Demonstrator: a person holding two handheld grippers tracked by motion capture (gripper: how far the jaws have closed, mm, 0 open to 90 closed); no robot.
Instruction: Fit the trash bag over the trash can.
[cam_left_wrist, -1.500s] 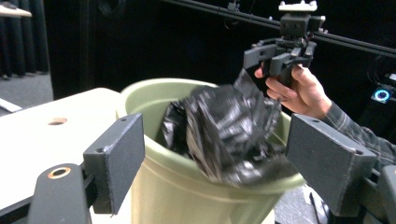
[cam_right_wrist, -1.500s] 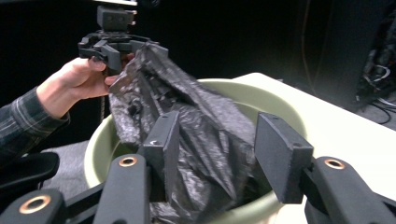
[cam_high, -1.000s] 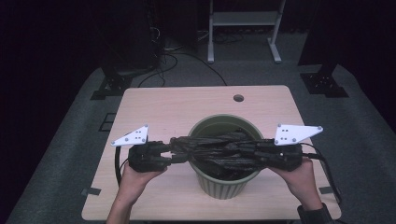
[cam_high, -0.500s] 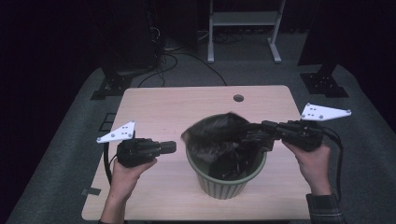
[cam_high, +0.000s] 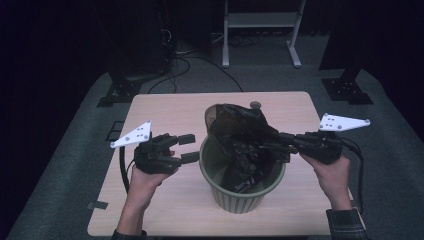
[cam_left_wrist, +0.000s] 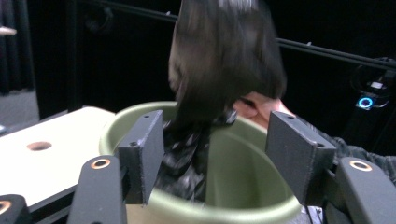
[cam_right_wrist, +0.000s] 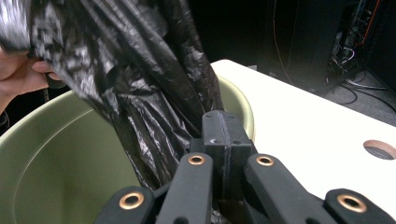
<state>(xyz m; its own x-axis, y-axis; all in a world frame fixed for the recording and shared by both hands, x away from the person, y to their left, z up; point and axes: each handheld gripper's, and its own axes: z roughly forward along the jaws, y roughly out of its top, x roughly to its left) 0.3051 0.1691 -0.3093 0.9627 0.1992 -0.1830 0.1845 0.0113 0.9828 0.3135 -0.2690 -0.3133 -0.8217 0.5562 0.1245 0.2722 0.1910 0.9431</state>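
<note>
A green bin (cam_high: 235, 192) stands on the wooden table (cam_high: 165, 112). A black plastic bag (cam_high: 240, 137) rises crumpled out of it and leans to the right. My right gripper (cam_high: 282, 145) is shut on the bag's edge over the bin's right rim; in the right gripper view the closed jaws (cam_right_wrist: 224, 140) pinch the bag (cam_right_wrist: 140, 84) above the bin (cam_right_wrist: 70, 154). My left gripper (cam_high: 187, 148) sits just left of the bin. Its jaws have just been opening and nothing lies between them. In the left gripper view the gripper (cam_left_wrist: 215, 163) faces the bin (cam_left_wrist: 243, 182) and the bag (cam_left_wrist: 224, 60).
A round hole (cam_high: 255, 105) sits in the table behind the bin. Past the table's far edge are cables (cam_high: 190, 62), a white rack's legs (cam_high: 260, 40) and dark stand bases (cam_high: 120, 92). Bare table top lies to the left and front of the bin.
Both grippers held the bag over the bin a second ago. The left let go, drew back left and opened its jaws. The right pulled the bag up and rightward.
</note>
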